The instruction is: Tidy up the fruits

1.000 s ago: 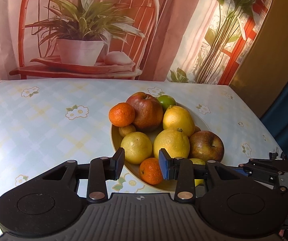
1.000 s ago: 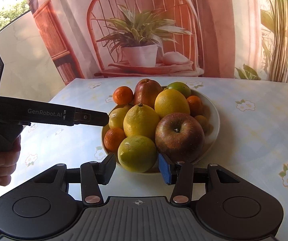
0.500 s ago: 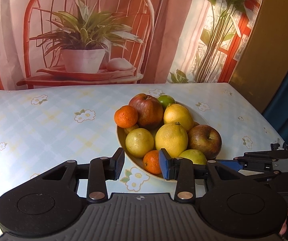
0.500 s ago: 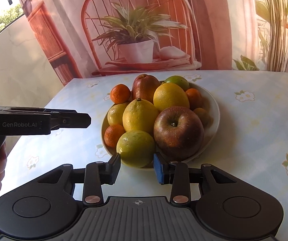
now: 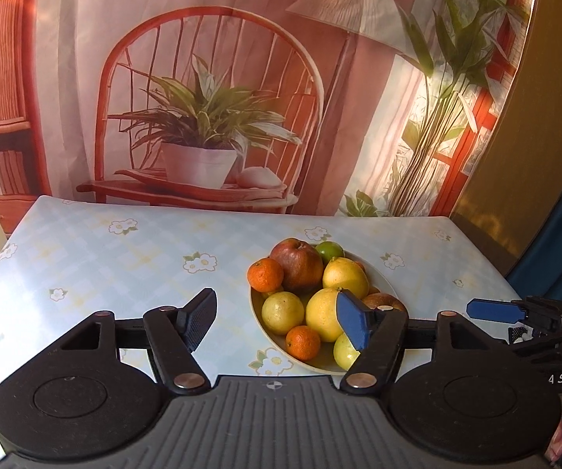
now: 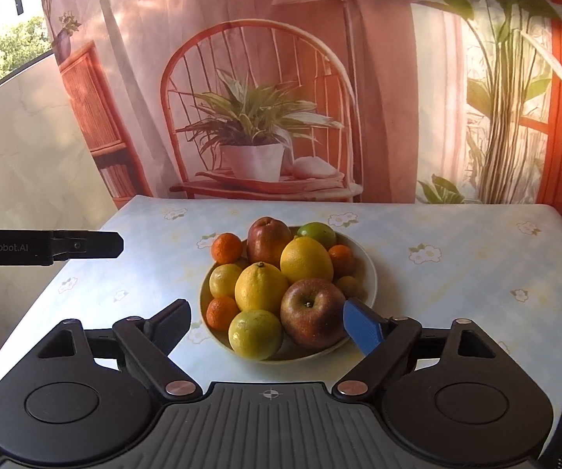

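1. The bowl (image 6: 367, 273) sat a little right of centre on the flowered table (image 6: 456, 273), piled with all the fruit in view. Nothing lay loose on the cloth.
2. The right gripper (image 6: 267, 322) hung off the near rim, jaws opening and already wide apart, nothing between the pads. The left gripper (image 5: 277, 322) was likewise near the bowl's near-left rim, jaws opening, empty.
3. Key relation: from the right wrist view the near apple (image 6: 312, 312) and the yellow-green citrus (image 6: 255, 334) lay straight ahead, framed by the two fingers, at the near edge of the pile. The right hand was the better placed one; its line ran directly into them.
4. From the left wrist view the bowl lay ahead and to the right, so that the blue pad (image 5: 353, 322) overlapped the fruit and the black pad (image 5: 198, 320) stood over bare cloth. That gripper would need to shift right before closing on anything.
5. Nearest to the left gripper: the small mandarin (image 5: 302, 342) and the pale lemon (image 5: 282, 312) on the near-left side.
6. Axis: the fruit was roundish, so approach angle mattered little. The large lemon (image 6: 261, 287) sat stem-up; its long axis I judged roughly vertical.
7. Risk, my read: pulling a near lower fruit could let the far apple (image 6: 269, 240) and upper lemon (image 6: 306, 260) roll.
8. No second container was visible, so I couldn't tell the sort target.
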Demonstrator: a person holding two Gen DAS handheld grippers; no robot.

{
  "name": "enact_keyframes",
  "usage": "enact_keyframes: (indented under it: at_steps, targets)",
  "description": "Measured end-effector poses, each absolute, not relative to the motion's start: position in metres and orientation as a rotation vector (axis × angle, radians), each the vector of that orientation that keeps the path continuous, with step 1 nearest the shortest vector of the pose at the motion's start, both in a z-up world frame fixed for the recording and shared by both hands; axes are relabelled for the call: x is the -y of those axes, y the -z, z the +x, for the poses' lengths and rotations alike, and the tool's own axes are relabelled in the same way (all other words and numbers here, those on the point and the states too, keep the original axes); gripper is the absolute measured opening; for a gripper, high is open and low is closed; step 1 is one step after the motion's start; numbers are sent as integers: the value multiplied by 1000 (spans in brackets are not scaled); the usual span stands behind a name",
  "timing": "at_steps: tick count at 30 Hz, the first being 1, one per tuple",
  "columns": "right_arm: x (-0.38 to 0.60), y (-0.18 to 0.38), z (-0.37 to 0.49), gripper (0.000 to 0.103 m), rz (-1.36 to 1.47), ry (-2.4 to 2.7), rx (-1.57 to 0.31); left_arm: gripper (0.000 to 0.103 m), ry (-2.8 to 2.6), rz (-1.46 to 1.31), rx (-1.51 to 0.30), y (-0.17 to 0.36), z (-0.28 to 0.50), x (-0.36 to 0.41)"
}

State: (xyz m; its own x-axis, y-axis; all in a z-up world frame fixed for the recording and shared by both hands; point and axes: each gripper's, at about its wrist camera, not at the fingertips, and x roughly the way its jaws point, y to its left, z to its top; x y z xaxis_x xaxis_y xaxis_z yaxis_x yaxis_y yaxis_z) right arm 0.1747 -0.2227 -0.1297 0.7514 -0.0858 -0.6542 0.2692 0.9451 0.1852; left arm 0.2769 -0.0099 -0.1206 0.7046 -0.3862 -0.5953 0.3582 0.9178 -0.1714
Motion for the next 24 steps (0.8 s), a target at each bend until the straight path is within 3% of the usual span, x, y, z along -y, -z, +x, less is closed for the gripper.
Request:
enact_keyframes:
  at_steps: [4, 12, 24]
  targets:
    - [217, 102, 163, 103, 246, 218, -656, 77, 424, -50, -640, 101, 260, 5]
    - [207, 59, 145, 103, 236, 243, -596, 94, 396, 65, -513, 65, 216, 14]
    - [190, 35, 127, 103, 233, 242, -558, 96, 344, 61, -512, 49, 186, 9]
